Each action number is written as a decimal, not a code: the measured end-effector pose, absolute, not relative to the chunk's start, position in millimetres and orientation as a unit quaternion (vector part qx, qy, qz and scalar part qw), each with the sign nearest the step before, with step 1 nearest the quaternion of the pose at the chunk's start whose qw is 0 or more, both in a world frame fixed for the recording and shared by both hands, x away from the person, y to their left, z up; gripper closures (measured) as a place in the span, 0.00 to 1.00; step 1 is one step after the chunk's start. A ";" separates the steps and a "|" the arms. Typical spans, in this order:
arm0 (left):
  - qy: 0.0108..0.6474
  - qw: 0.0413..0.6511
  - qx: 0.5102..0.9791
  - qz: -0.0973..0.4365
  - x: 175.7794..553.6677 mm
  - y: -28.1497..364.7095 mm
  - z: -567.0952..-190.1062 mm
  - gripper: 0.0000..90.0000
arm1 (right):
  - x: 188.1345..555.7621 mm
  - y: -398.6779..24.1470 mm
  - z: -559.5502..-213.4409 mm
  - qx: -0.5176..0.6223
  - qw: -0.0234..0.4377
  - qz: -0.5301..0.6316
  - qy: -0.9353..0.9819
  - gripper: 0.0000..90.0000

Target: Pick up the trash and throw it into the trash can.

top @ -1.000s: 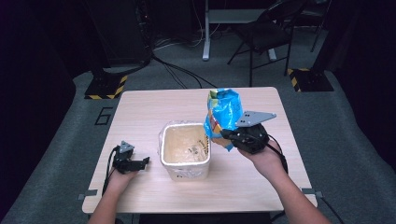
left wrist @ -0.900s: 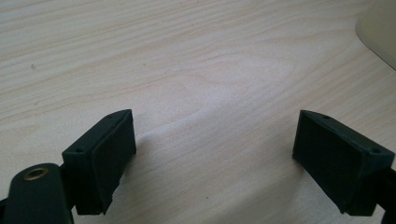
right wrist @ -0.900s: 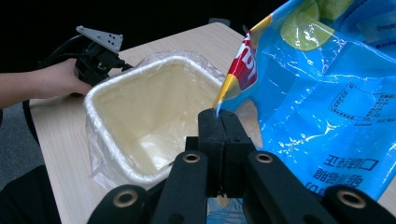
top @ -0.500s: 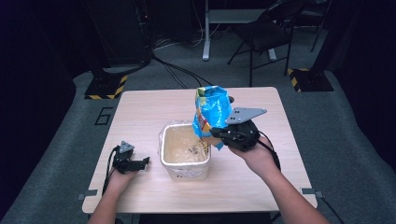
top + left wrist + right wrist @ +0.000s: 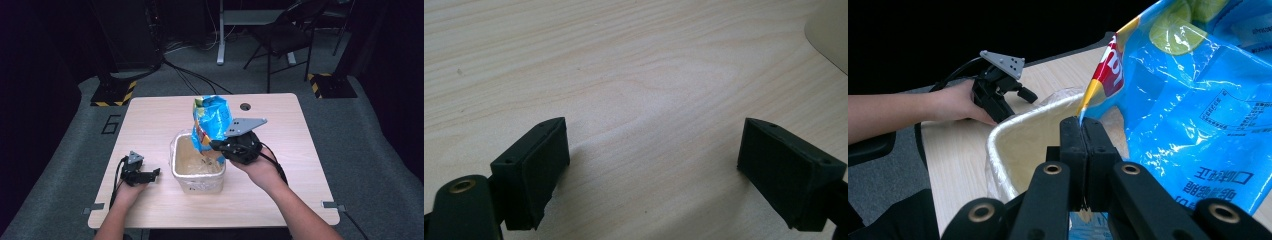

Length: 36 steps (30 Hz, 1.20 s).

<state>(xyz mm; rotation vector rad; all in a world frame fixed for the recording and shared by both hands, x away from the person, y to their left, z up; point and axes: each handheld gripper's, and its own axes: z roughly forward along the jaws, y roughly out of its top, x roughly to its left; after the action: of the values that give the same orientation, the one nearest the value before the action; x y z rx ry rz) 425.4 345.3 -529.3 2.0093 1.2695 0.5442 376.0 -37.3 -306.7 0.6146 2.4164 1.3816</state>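
The person's right gripper (image 5: pixel 216 145) has its jaws pressed together on the lower corner of a blue snack bag (image 5: pixel 211 119), and the bag stands up above the far right rim of the white tub (image 5: pixel 197 178) in the middle of the table (image 5: pixel 280 200). From the right gripper view the bag's yellow and red edge runs straight down into the closed jaws, with the crinkled blue film billowing off to one side and the tub's lined rim just below. The tub sits near the person, and what looks like pale crumbs or food lies in its bottom, though I can't make it out clearly.

The left gripper (image 5: pixel 150 174) rests on the table just left of the tub, jaws spread wide with nothing between them, bare wood under them.

It looks to me like the bag is headed into the tub. To do that neatly I'd bring the pinched corner over the middle of the opening, lower it until most of the bag is below the rim, then let go; a light bag like this could spring out or catch the liner, so the idle left gripper could steady the tub's near wall
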 end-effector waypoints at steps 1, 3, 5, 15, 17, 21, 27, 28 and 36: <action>0.489 0.345 0.774 0.209 425.4 345.3 -529.4 0.14 | 376.0 -37.3 -306.7 0.213 0.145 0.480 0.839 0.98; 0.489 0.344 0.774 0.209 425.3 345.3 -529.3 0.14 | 377.0 -32.3 -309.4 0.208 0.145 0.478 0.841 0.98; 0.489 0.345 0.774 0.210 425.4 345.3 -529.4 0.14 | 377.9 -28.2 -312.2 0.209 0.143 0.477 0.842 0.98; 0.488 0.345 0.774 0.209 425.6 345.3 -529.4 0.14 | 383.7 -12.4 -331.2 0.207 0.131 0.466 0.850 0.98; 0.488 0.345 0.774 0.209 425.7 345.4 -529.3 0.14 | 383.8 -9.7 -333.6 0.203 0.131 0.466 0.851 0.98; 0.488 0.345 0.774 0.210 425.7 345.3 -529.4 0.14 | 383.8 -5.9 -336.8 0.201 0.132 0.464 0.853 0.98; 0.488 0.345 0.774 0.209 425.7 345.3 -529.4 0.14 | 385.9 1.3 -348.4 0.201 0.131 0.455 0.857 0.98; 0.488 0.345 0.774 0.209 425.7 345.3 -529.4 0.14 | 385.8 1.9 -349.4 0.203 0.131 0.455 0.857 0.98; 0.487 0.345 0.774 0.209 425.8 345.3 -529.4 0.14 | 387.5 5.7 -361.9 0.204 0.120 0.445 0.864 0.95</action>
<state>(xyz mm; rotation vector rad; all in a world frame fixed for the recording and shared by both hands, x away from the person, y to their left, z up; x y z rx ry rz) 425.8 345.3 -529.4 2.0108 1.2644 0.5432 387.5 5.7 -361.9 0.5947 2.5242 1.2997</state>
